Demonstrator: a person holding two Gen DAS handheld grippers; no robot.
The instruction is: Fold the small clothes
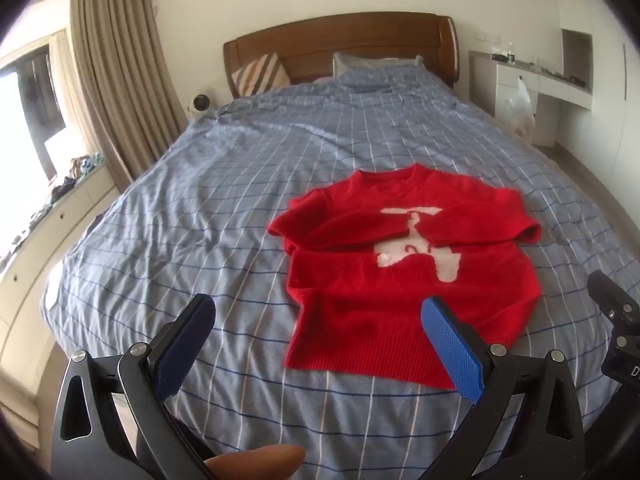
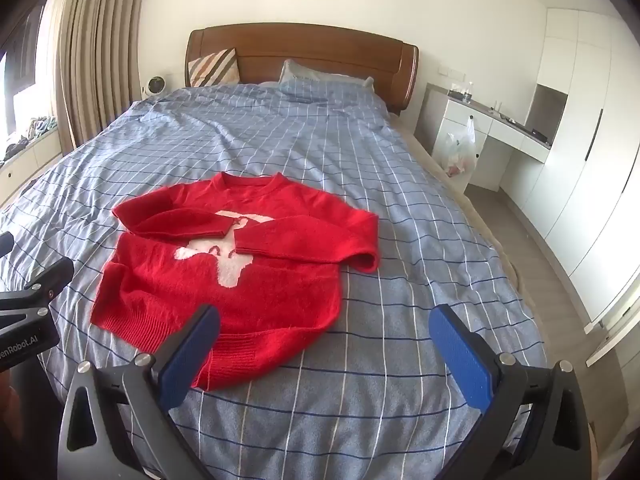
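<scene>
A small red sweater (image 1: 404,272) with a white figure on its chest lies flat on the bed, both sleeves folded across the front. In the right wrist view the same sweater (image 2: 224,280) sits left of centre. My left gripper (image 1: 320,320) hovers open above the bedspread near the sweater's hem, its right blue pad (image 1: 452,344) over the hem's corner, nothing between the fingers. My right gripper (image 2: 324,336) also stands open, just right of the hem, holding nothing. Part of the right gripper (image 1: 616,320) shows at the left view's right edge.
The blue checked bedspread (image 2: 360,168) covers a wide bed with a wooden headboard (image 2: 304,56), pillows and a striped cushion (image 2: 214,66). A white desk with a plastic bag (image 2: 460,148) stands to the right, curtains (image 1: 116,68) and a cluttered windowsill to the left.
</scene>
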